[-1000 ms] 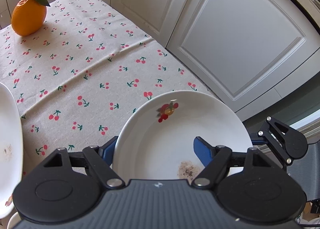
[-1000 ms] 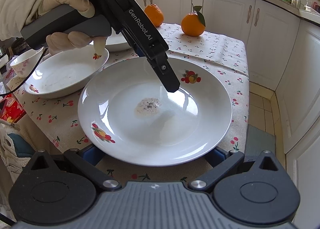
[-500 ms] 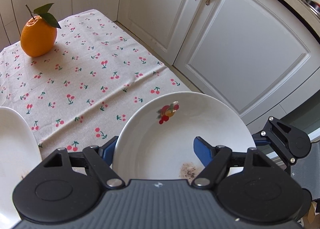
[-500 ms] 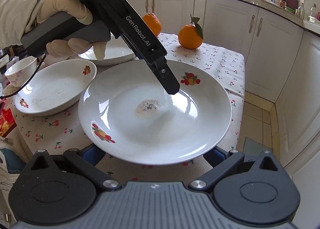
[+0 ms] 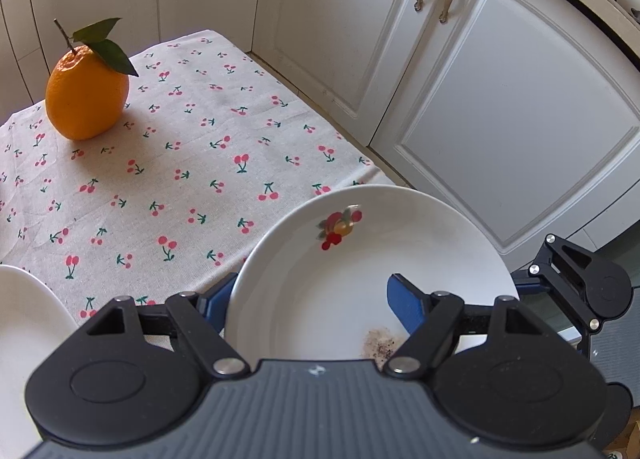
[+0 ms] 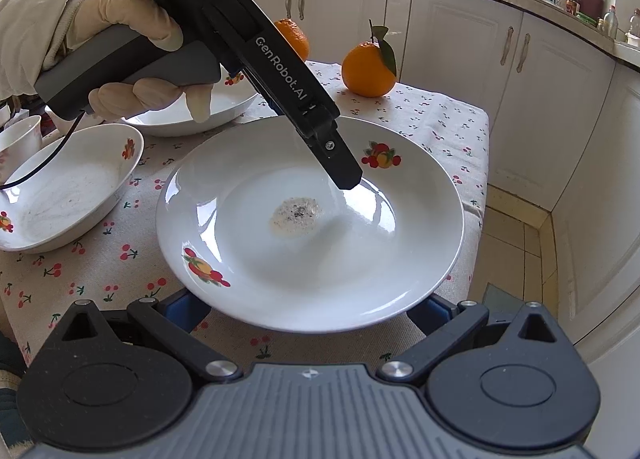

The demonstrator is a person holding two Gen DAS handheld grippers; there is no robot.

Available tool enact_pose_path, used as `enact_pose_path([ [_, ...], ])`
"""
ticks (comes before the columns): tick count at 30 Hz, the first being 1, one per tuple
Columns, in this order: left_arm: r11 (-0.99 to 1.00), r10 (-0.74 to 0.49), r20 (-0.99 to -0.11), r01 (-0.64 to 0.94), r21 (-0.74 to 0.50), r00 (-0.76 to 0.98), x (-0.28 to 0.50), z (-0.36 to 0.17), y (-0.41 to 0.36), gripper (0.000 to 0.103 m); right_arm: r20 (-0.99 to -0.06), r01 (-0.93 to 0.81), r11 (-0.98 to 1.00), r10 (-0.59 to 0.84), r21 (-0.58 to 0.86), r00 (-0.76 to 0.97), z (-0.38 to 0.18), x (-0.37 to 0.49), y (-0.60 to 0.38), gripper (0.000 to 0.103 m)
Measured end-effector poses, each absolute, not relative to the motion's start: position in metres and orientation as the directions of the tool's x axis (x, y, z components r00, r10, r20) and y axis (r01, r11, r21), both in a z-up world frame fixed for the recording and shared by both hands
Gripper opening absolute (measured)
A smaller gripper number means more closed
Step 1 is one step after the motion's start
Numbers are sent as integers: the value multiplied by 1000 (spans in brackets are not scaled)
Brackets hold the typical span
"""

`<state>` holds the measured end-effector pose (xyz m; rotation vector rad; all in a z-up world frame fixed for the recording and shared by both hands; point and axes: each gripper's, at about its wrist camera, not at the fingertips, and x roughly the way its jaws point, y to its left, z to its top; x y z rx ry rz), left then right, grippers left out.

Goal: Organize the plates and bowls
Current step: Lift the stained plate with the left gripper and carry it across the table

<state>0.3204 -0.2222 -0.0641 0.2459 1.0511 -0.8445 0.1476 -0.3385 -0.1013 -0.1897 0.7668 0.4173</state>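
Observation:
A white plate (image 5: 360,279) (image 6: 320,259) with fruit decals and a speckled residue spot hangs just above the cherry-print tablecloth (image 5: 180,179), near the table's corner. My left gripper (image 5: 310,291) is shut on its rim, one blue finger (image 5: 404,307) on the inside and the other beneath. In the right wrist view a gloved hand (image 6: 132,31) holds it, and its upper fingertip (image 6: 346,175) rests in the plate. My right gripper (image 6: 304,311) has its fingers spread wide under the near rim, with the tips hidden.
A shallow white bowl (image 6: 68,195) sits left of the plate, another bowl (image 6: 192,115) behind it, and a cup (image 6: 20,135) at the far left. Two oranges (image 6: 368,71) (image 6: 294,39) stand at the table's far end. White cabinets (image 5: 500,119) and tiled floor (image 6: 516,227) lie beyond the edge.
Both grippers have carried the plate sideways away from the bowls, toward the table end with the oranges. The hold on the plate looks unchanged.

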Motion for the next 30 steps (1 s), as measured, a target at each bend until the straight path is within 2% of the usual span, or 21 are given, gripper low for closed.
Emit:
enact_pose_path([
  [24,685,-503,-828,698,-208,248,337,-77,-231,78,-718,-392,920,267,-8,643,-110,166,-347,103],
  [30,683,-494,-830,706,-186,260,332,-73,-231,82,-721,-378,926,247,-22,648,-108,164,-344,103],
])
